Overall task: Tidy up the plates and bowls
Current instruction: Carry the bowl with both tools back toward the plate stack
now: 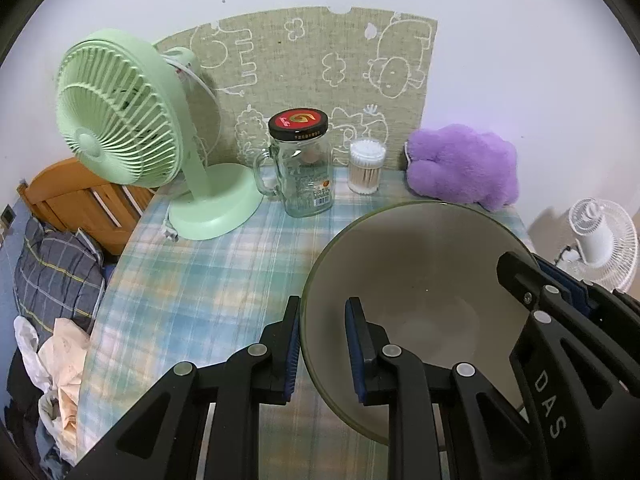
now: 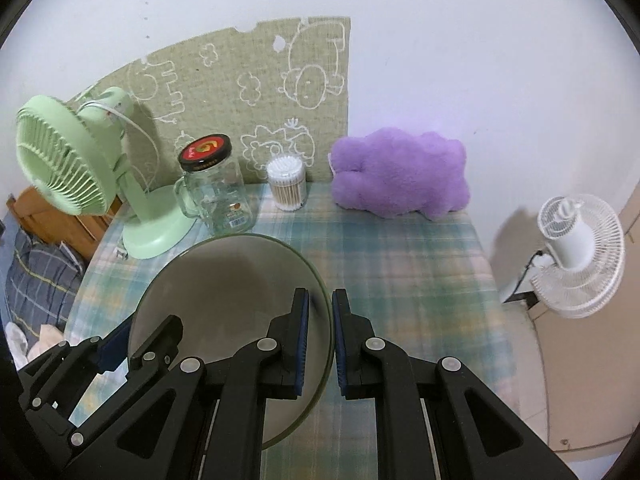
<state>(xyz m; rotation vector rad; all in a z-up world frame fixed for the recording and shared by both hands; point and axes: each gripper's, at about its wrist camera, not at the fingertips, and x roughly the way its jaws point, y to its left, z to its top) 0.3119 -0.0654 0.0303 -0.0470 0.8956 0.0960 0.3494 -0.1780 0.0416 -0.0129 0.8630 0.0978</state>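
Grippers both clamped on one bowl, one on each side of the rim. Left gripper pinched the near-left rim, one pad outside, one inside. Right gripper pinched the opposite rim in the same way; also seen at right in the left view. Probably held by two sides so that the wide, smooth bowl stayed level and did not slip. Seemed lifted clear above the checked tablecloth, empty inside.

Farther out, stood along the wall: green fan, glass jar, cotton swab tub, purple plush. Middle and right of the cloth left open for setting down. Table edges close at left and right; beyond the right edge, white fan. No plates or other bowls seen.
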